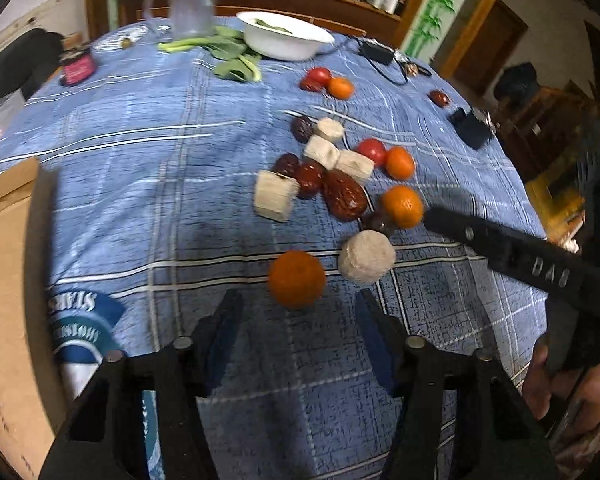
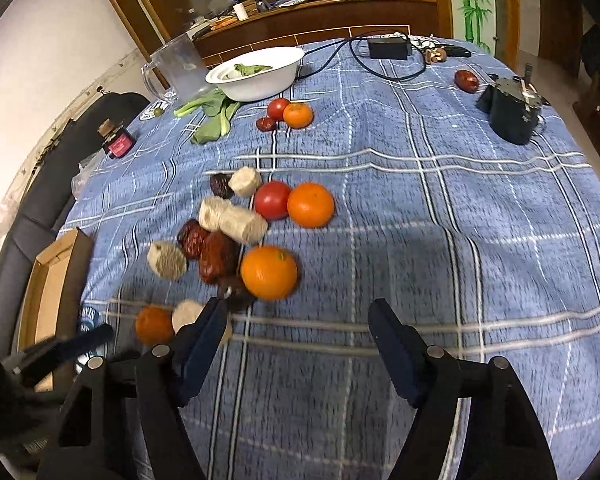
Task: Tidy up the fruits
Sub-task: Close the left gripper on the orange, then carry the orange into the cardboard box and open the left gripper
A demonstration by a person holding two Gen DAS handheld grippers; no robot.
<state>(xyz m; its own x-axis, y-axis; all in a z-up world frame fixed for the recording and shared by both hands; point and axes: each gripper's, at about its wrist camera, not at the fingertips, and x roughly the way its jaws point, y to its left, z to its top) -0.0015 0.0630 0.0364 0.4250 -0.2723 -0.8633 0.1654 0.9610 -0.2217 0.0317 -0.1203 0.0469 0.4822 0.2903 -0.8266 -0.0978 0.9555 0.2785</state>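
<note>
Fruit lies scattered on a blue checked tablecloth (image 1: 140,168). My left gripper (image 1: 300,328) is open and empty, just short of a near tangerine (image 1: 296,278) with a pale round chunk (image 1: 366,262) to its right. My right gripper (image 2: 296,332) is open and empty, just below another tangerine (image 2: 269,272) that sits against dark red dates (image 2: 216,256). Beyond lie pale cut chunks (image 2: 236,220), a tomato (image 2: 273,200) and a tangerine (image 2: 310,205). A second tomato and tangerine pair (image 2: 290,113) lies farther back. The right gripper also shows in the left wrist view (image 1: 512,248).
A white bowl (image 2: 260,76) with greens stands at the back, leafy greens (image 2: 212,116) and a clear jug (image 2: 180,68) beside it. A cardboard box (image 1: 8,280) sits at the left edge. A black device (image 2: 512,108), a lone date (image 2: 466,80) and a charger with cable (image 2: 388,50) lie far right.
</note>
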